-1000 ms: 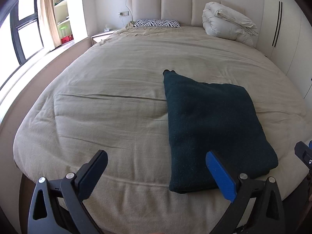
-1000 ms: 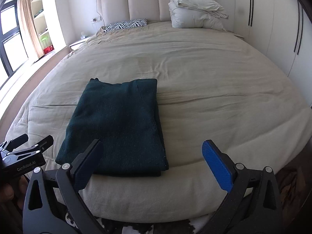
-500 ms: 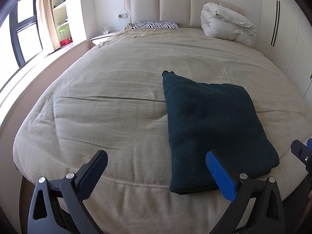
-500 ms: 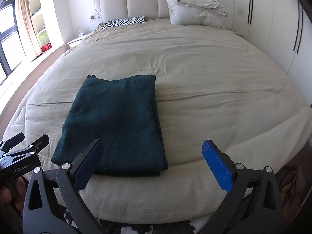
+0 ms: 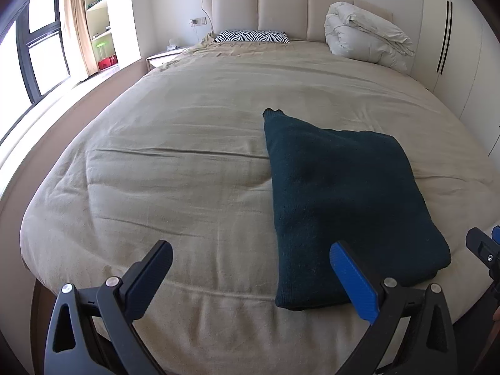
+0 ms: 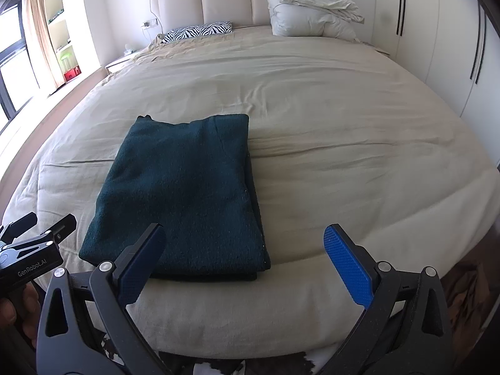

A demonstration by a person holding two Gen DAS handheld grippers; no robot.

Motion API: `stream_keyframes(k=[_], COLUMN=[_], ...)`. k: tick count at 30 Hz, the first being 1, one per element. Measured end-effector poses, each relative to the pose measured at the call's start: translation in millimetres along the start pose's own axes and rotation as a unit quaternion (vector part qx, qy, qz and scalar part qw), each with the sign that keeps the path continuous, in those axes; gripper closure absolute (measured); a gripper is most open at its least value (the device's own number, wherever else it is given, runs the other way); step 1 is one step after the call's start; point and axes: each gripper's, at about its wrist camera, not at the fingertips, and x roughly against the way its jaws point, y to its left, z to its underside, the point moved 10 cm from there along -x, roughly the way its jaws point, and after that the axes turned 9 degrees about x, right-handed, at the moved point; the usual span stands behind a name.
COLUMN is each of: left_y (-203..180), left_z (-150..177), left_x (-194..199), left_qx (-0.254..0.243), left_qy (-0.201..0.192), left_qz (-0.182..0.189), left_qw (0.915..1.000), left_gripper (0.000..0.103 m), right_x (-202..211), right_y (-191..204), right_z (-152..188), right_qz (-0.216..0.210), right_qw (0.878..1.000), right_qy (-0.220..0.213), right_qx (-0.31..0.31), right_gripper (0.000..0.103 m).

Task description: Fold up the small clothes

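Note:
A dark green knitted garment [image 5: 340,193] [image 6: 184,193] lies folded into a flat rectangle near the foot of a beige bed [image 5: 187,143] [image 6: 343,143]. My left gripper [image 5: 250,278] hangs open over the bed's front edge, just left of the garment's near corner, holding nothing. My right gripper [image 6: 243,262] is open too, in front of the garment's near right corner, empty. Each gripper shows at the side of the other's view: the right one [image 5: 484,250] and the left one [image 6: 34,243], held by a hand [image 6: 18,312].
A zebra-print pillow [image 5: 253,36] [image 6: 197,31] and a bundled white duvet [image 5: 365,39] [image 6: 309,15] lie at the padded headboard. A window and shelves stand to the left, white wardrobe doors [image 6: 443,37] to the right. A nightstand [image 5: 162,56] sits beside the bed.
Both grippers have drifted slightly, so the garment sits a little differently in each view. The garment itself has not moved and both grippers stay open.

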Motion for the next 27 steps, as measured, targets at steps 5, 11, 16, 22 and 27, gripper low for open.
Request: stream_keyframes(k=[5,11,16,22,27], left_y=[0.0,-0.1,-0.6,-0.9,-1.4], left_z=[0.0,0.2,0.9,1.4,1.6], left_x=[-0.5,-0.3,-0.8,-0.8,-0.5], left_qx=[0.0,-0.001,-0.002,-0.002,-0.002], left_qy=[0.0,0.0,0.0,0.001,0.001], left_qz=[0.0,0.0,0.0,0.0,0.0], left_qw=[1.0,1.0,1.0,1.0,1.0], left_gripper=[0.0,0.0,0.0,0.0,0.0], right_x=[-2.0,-3.7,-4.5,-4.8,-5.3], right_y=[-0.3,-0.3,-1.5,-0.9,-1.7], right_z=[1.8,3.9,4.8,5.8,6.9], right_qz=[0.0,-0.001,-0.001,-0.001,-0.002], right_qw=[1.0,1.0,1.0,1.0,1.0], right_qy=[0.003,0.005,0.006,0.007,0.008], right_qx=[0.0,0.0,-0.002,-0.003,-0.003], right_gripper=[0.0,0.0,0.0,0.0,0.0])
